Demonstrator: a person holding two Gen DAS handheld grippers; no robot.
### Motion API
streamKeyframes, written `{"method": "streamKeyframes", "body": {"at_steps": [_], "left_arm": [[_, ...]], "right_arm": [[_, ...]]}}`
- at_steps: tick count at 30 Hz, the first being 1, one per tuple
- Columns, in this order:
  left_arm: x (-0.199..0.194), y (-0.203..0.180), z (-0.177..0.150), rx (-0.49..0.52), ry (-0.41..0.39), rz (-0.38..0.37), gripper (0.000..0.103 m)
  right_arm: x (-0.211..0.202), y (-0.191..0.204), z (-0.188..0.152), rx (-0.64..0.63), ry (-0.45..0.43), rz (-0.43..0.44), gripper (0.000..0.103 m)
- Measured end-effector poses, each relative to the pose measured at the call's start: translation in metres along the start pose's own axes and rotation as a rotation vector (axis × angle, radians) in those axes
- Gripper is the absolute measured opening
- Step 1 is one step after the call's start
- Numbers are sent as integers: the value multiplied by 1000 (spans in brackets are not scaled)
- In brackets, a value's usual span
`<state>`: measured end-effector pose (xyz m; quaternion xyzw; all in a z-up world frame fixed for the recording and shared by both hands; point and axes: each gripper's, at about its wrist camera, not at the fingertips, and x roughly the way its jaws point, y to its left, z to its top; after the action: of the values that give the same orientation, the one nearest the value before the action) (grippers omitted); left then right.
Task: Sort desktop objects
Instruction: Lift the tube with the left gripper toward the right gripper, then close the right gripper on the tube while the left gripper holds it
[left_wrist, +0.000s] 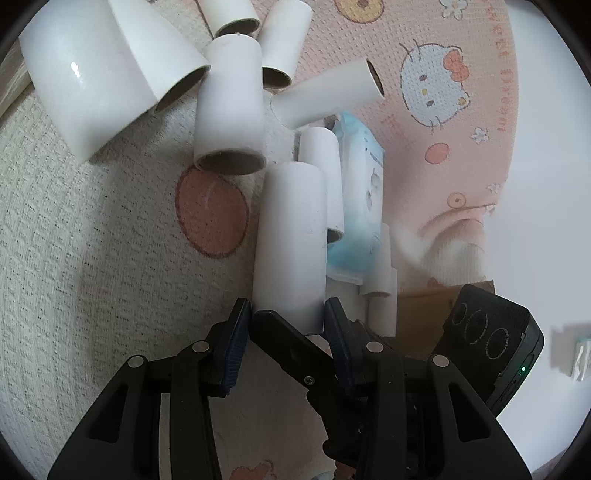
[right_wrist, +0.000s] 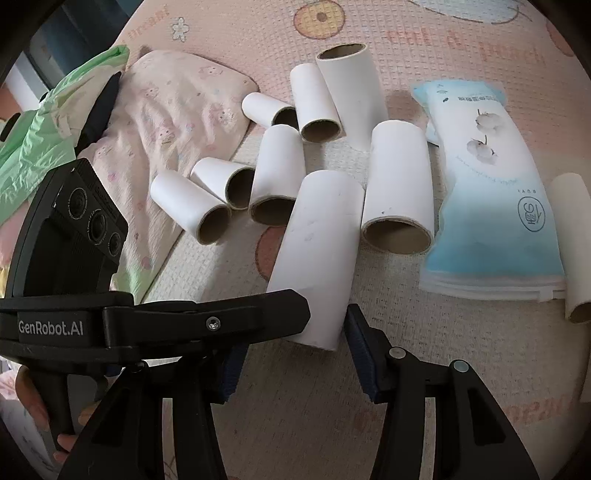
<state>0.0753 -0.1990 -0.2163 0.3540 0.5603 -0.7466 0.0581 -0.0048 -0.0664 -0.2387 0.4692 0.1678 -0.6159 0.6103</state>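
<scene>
A long white cardboard tube (left_wrist: 291, 240) (right_wrist: 317, 251) stretches away from both grippers over the cartoon-print mat. My left gripper (left_wrist: 288, 314) is shut on the tube's near end, one pad pressing on each side. In the right wrist view the left gripper's black finger (right_wrist: 221, 321) crosses over that same end. My right gripper (right_wrist: 303, 325) is closed around this end from the other direction. Its right pad tip touches the tube's edge and its left pad tip is hidden behind the left gripper's finger. The right gripper's finger (left_wrist: 284, 336) shows under the tube in the left wrist view.
Several shorter white tubes (right_wrist: 273, 177) (left_wrist: 229, 110) lie heaped just beyond the held one. A blue pack of wipes (right_wrist: 491, 192) (left_wrist: 362, 192) lies to the right with another tube (right_wrist: 572, 251) past it. A pink pillow (right_wrist: 166, 110) and a green bag (right_wrist: 44, 129) lie at the left.
</scene>
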Motion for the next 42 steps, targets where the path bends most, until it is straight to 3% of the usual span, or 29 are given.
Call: {"method": "streamKeyframes", "body": {"at_steps": [11, 16, 26, 30, 36, 42], "left_arm": [[6, -23, -2, 136, 28, 97, 48], [16, -25, 13, 124, 54, 101, 54], [20, -20, 24, 82, 17, 101, 48], [15, -33, 14, 166, 7, 118, 48], [3, -61, -5, 281, -2, 59, 48], [-3, -97, -23, 416, -38, 83, 48]], "right_arm": [[-5, -4, -13, -3, 21, 2, 44], [-10, -4, -18, -37, 23, -26, 43], [-18, -6, -19, -44, 30, -25, 44], [-25, -4, -18, -48, 15, -12, 44], [-35, -4, -17, -54, -3, -7, 44], [-60, 3, -19, -87, -37, -54, 44]]}}
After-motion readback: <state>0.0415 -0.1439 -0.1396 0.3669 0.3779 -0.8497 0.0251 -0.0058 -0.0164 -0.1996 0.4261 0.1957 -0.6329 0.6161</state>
